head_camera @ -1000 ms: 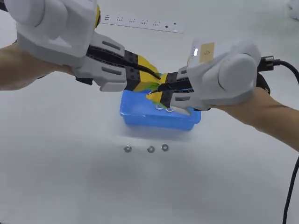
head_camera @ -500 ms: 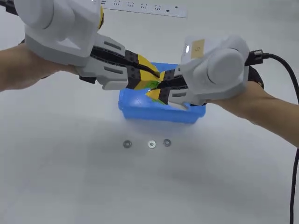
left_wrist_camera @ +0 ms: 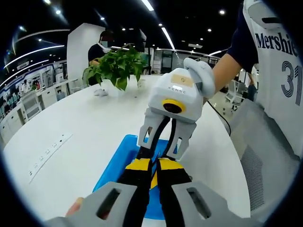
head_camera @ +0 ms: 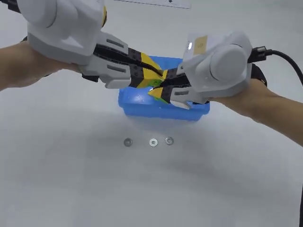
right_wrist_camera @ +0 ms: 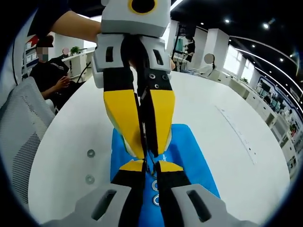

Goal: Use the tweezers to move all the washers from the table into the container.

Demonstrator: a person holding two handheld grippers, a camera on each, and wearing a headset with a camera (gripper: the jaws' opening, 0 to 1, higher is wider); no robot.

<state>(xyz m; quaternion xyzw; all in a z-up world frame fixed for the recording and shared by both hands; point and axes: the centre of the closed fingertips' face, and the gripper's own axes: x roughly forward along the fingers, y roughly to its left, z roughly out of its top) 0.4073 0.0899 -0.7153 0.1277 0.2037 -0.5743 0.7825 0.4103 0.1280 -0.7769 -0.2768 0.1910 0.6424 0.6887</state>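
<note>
Head view shows three washers (head_camera: 153,142) lying flat on the surface (head_camera: 71,184), in a short row that runs left to right across the frame. The row sits just below the blue container (head_camera: 137,106) and apart from it. Both sets of jaws meet tip to tip over the container, so the washers lie toward the bottom of the frame from them. The right gripper (head_camera: 157,93) sits lower, probably a touch nearer the row than the left gripper (head_camera: 159,77). Both pairs of jaws are narrow. A green sliver (head_camera: 154,87) shows between them; whether it is the tweezers I cannot tell. Right gripper view shows two washers already in the container.
</note>
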